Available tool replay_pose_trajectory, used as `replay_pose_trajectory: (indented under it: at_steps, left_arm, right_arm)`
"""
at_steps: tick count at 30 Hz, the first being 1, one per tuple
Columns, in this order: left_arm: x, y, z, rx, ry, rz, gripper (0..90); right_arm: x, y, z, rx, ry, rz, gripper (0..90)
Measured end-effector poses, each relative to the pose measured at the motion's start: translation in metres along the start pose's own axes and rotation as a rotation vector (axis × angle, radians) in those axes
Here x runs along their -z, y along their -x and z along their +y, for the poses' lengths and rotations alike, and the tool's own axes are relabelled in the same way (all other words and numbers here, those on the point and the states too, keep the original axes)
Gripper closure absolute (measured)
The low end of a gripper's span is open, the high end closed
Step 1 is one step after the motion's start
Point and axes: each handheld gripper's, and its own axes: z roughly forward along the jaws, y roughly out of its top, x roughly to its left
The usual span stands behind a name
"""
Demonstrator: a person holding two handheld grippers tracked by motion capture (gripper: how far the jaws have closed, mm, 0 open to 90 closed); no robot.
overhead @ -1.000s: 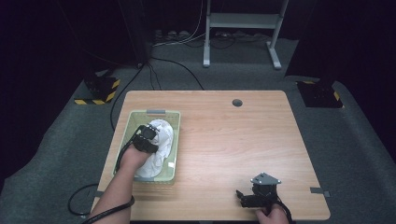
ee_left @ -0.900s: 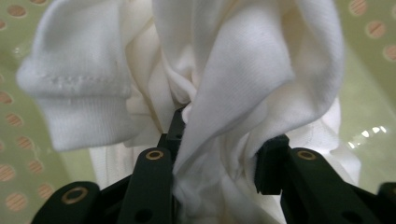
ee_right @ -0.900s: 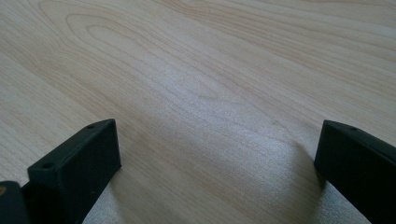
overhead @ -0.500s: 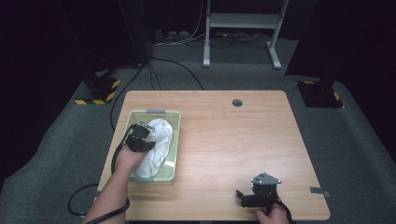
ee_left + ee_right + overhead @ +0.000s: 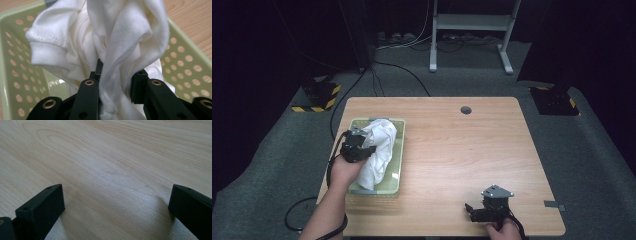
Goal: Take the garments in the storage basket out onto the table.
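A white cloth garment [image 5: 377, 150] lies bunched in a pale green perforated basket [image 5: 394, 172] at the table's left. My left gripper [image 5: 362, 146] is shut on a fold of this white cloth [image 5: 125, 50], lifting it a little; the basket wall [image 5: 15, 50] shows behind it. At the table's front right, my right gripper [image 5: 476, 212] rests low over the bare wood, open. Its two black jaws stand wide apart in the right gripper view, nothing but wood [image 5: 112, 170] between them.
The wooden table [image 5: 462, 150] has a round cable hole [image 5: 466, 109] near its far edge. A cable [image 5: 302, 220] trails from the left gripper off the table's front left. Dark carpet, cables and a metal stand [image 5: 472, 30] lie beyond.
My left gripper has moved slightly left and back with the cloth, pulling the fabric up. The right gripper has not moved.
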Motion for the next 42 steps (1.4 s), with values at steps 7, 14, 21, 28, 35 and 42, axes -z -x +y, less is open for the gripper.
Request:
replay_pose_trajectory:
  at_steps: [7,14,21,28,35,42]
  left_arm:
    - [0.015,0.002,-0.006,0.028,0.094,-0.006,73.3]
    - [0.032,0.005,-0.012,0.031,0.182,0.006,73.1]
    - [0.044,0.008,-0.017,0.038,0.260,0.003,72.8]
    - [0.050,0.012,-0.022,0.047,0.329,0.015,72.8]
    - [0.056,0.019,-0.024,0.030,0.400,0.041,72.9]
    - [0.065,0.027,-0.020,0.018,0.463,0.053,73.1]
  right_arm:
    - [0.000,0.001,0.000,-0.003,0.003,0.005,0.0]
    - [0.000,0.001,0.000,-0.003,0.003,0.005,0.0]
    - [0.000,0.000,0.000,-0.002,0.000,0.002,0.0]
    - [0.000,0.000,0.000,0.002,0.000,0.000,0.0]
    - [0.000,0.000,0.000,0.004,-0.001,-0.002,0.0]
    - [0.000,0.000,0.000,0.003,0.000,-0.001,0.0]
